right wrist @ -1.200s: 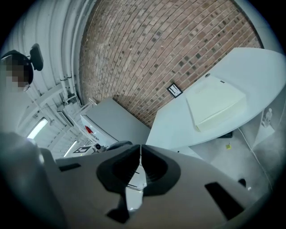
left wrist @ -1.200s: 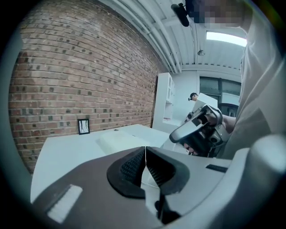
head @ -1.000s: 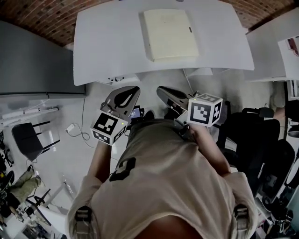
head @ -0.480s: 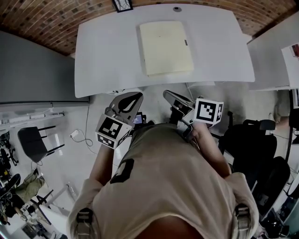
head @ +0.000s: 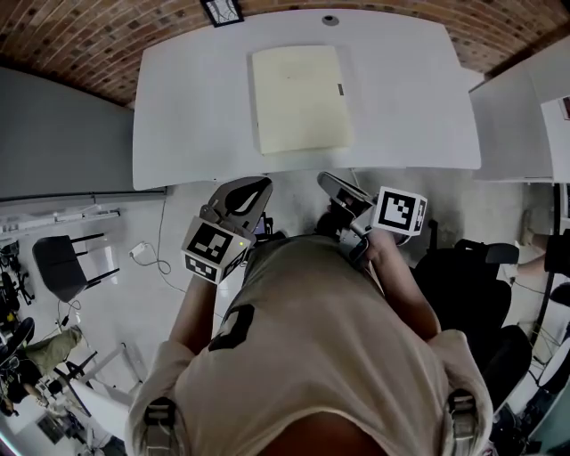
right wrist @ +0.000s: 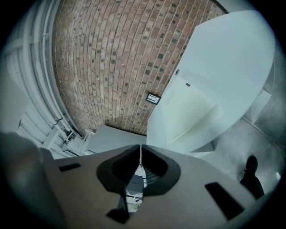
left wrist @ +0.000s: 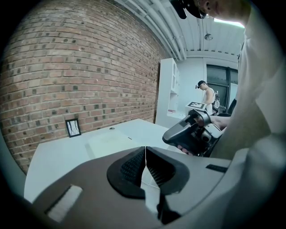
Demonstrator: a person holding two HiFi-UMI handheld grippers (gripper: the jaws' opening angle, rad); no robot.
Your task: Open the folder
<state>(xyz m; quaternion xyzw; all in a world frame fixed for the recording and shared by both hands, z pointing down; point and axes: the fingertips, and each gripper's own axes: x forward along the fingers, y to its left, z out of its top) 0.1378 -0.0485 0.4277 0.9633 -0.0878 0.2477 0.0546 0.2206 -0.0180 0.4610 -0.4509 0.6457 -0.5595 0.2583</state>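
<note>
Both my tools were short of the white rounded table (head: pixel 178 116), hanging just off its near edge. My left gripper (head: pixel 256 183) had its dark ribbed jaws pressed together, nothing between them. Same story on my right gripper (head: pixel 329 181): jaws closed tight and empty, nose aimed at the table's near edge.

And there was the target, the pale yellow flat folder (head: pixel 297 98), lying closed around the middle of the table, a little toward the far side and well apart from both grippers. Its cover was down, so whatever was inside was hidden from me. A small dark tab (head: pixel 338 89) sat on the folder's right edge, too small to read.

As for markings, the left marker cube (head: pixel 214 245) and the right marker cube (head: pixel 399 212), both off the table's near edge, carried bold black-and-white square patterns. A small black-framed picture (head: pixel 222 10) stood at the table's far edge against the red brick wall (head: pixel 71 36), its print too fine to make out. A small grey round disc (head: pixel 330 19) sat on the table near that same far edge.
</note>
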